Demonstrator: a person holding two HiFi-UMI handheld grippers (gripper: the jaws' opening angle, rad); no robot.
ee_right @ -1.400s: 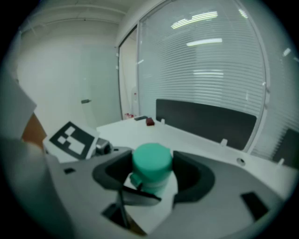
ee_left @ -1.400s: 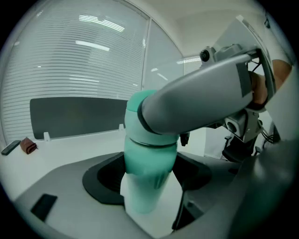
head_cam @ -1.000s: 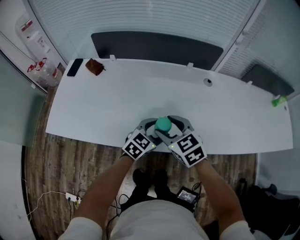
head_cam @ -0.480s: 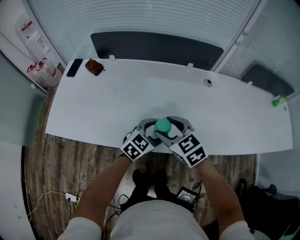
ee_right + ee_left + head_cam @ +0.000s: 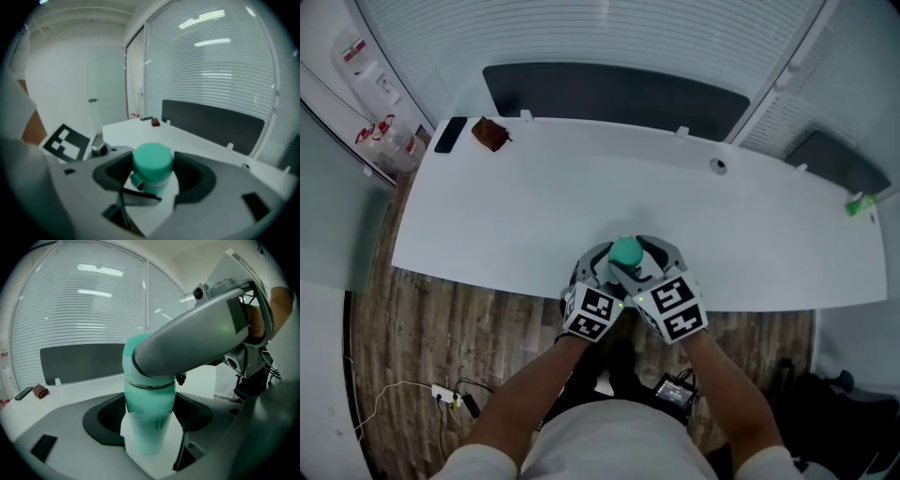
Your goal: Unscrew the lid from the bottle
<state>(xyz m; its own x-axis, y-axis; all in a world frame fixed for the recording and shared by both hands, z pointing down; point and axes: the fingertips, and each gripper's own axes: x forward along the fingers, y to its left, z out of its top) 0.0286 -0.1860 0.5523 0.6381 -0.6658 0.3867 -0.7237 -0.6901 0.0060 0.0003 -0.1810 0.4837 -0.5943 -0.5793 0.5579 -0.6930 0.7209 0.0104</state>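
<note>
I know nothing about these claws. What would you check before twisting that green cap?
1. Left claw shut on the bottle body: ok.
2. Right claw shut on the lid: ok.
3. Lid seated on the bottle, not yet off: ok.
4. Bottle upright: ok.
5. Bottle's base resting on the table: cannot tell.
6. Thread already loosened: cannot tell.
</note>
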